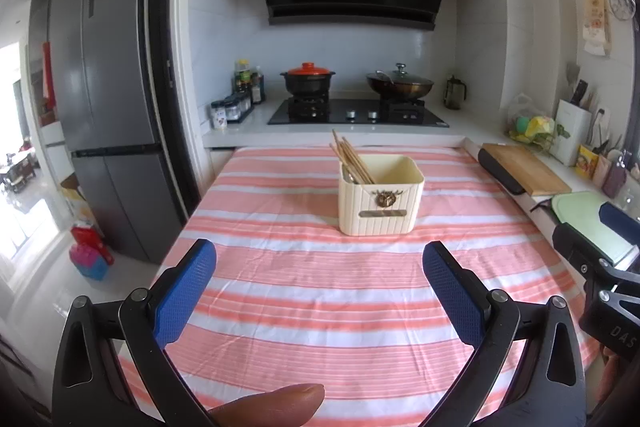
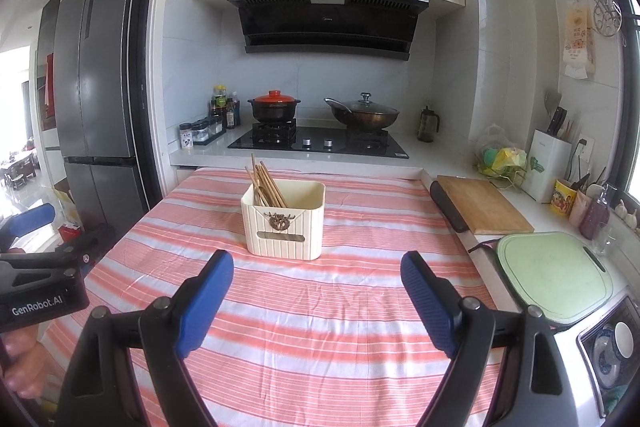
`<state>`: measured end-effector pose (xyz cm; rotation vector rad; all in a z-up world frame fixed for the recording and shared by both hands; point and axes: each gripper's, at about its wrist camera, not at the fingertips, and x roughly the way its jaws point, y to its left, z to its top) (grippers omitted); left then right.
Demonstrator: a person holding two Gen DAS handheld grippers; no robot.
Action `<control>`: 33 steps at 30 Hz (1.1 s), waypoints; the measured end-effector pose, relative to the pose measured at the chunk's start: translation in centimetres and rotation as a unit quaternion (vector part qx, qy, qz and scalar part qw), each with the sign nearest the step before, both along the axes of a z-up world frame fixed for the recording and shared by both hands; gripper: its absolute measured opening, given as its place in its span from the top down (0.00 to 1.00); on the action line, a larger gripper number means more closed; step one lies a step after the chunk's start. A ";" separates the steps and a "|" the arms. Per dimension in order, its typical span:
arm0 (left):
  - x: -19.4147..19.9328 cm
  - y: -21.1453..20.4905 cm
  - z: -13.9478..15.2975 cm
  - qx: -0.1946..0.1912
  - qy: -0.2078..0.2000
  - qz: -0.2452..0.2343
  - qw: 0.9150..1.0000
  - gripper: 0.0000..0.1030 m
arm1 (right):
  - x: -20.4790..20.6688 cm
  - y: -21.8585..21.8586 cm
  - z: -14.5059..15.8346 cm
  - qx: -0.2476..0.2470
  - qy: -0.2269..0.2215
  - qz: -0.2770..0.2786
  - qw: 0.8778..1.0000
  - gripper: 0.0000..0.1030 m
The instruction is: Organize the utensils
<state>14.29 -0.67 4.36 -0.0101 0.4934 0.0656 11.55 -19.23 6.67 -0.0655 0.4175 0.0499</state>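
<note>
A cream ribbed utensil holder (image 1: 381, 201) (image 2: 285, 225) stands on the pink-and-white striped tablecloth (image 1: 320, 287) (image 2: 320, 307), toward the far middle. Several wooden chopsticks (image 1: 352, 159) (image 2: 267, 185) and a metal utensil lean in its left side. My left gripper (image 1: 319, 259) hovers open over the near cloth, short of the holder, with nothing between its blue pads. My right gripper (image 2: 317, 269) is likewise open and empty, just in front of the holder. Each gripper's body shows at the edge of the other's view. A fingertip (image 1: 276, 403) shows at the bottom of the left wrist view.
Behind the table runs a counter with a gas hob (image 2: 320, 143), a red-lidded pot (image 2: 274, 105) and a lidded wok (image 2: 362, 115). A wooden cutting board (image 2: 480, 207) and a green board (image 2: 556, 275) lie to the right. A grey fridge (image 1: 104, 107) stands at left.
</note>
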 end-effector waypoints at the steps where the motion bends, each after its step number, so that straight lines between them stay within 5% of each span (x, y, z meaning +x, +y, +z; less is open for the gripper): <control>1: 0.0 0.0 0.0 0.001 0.000 0.001 1.000 0.00 | -0.2 0.1 0.1 0.000 -0.002 0.002 1.000 0.15; 33: -0.1 0.1 -0.2 0.010 0.003 0.006 1.000 0.00 | -1.1 0.7 1.0 0.000 -0.009 0.019 1.000 0.15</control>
